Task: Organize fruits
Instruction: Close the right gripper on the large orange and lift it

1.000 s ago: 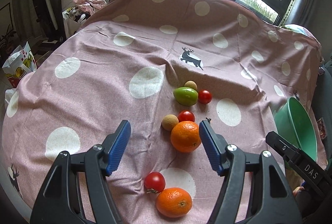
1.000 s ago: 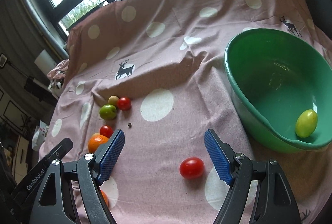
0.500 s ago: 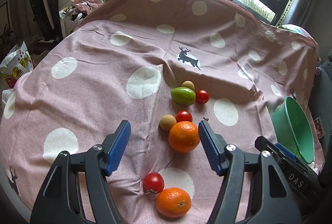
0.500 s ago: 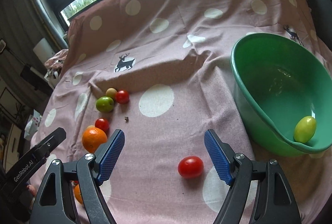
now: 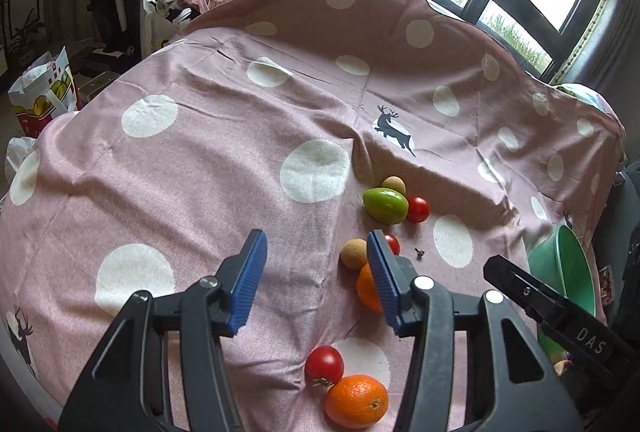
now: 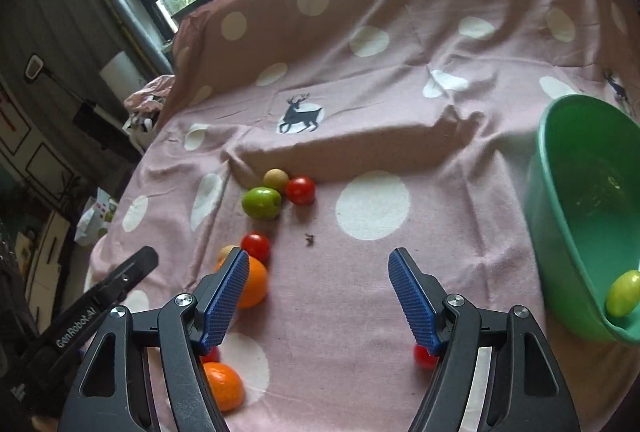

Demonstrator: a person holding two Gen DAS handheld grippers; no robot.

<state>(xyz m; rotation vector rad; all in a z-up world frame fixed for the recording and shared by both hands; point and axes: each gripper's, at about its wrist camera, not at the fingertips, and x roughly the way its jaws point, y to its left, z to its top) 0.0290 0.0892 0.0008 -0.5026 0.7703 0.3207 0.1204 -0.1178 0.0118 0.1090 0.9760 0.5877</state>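
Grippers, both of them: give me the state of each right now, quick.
Left gripper: open, jaws have just been closing, nothing between them.
Right gripper: open, jaws have just been closing, nothing between them.

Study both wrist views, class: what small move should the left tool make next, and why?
Probably shift the left tool to its right so it straddles the orange. Its jaws have just been closing, yet only cloth lies between them, and the orange sits half hidden behind the right-hand pad. The green bowl holds just one fruit.
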